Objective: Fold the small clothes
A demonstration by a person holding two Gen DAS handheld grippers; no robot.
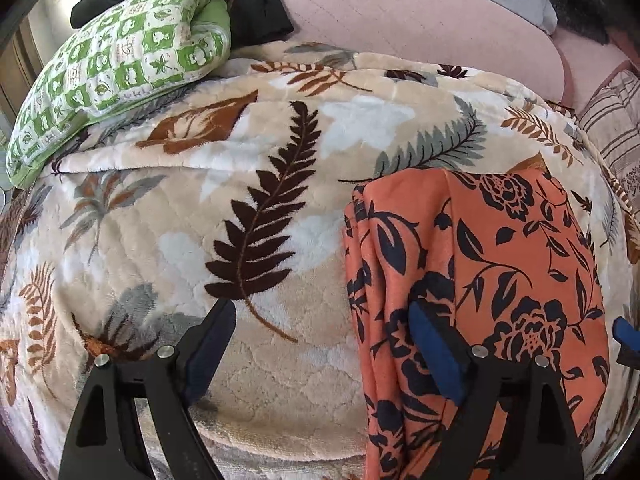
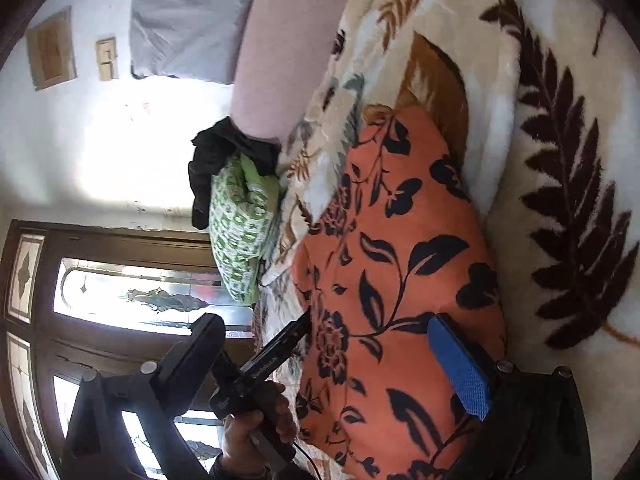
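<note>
Left wrist view: our left gripper stands wide open over the leaf-print blanket, holding nothing; its right finger overlaps the folded orange floral cloth, contact unclear.

Right wrist view: our right gripper is spread wide with the cloth between its fingers, apparently ungripped. The left hand is below.

Step, we judge: fold laid, grip let go. Next: smooth or fold again.

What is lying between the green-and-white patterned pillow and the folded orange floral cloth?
Only bare leaf-print fleece blanket lies between the green-and-white patterned pillow and the folded orange floral cloth, clearest in the left wrist view.
</note>
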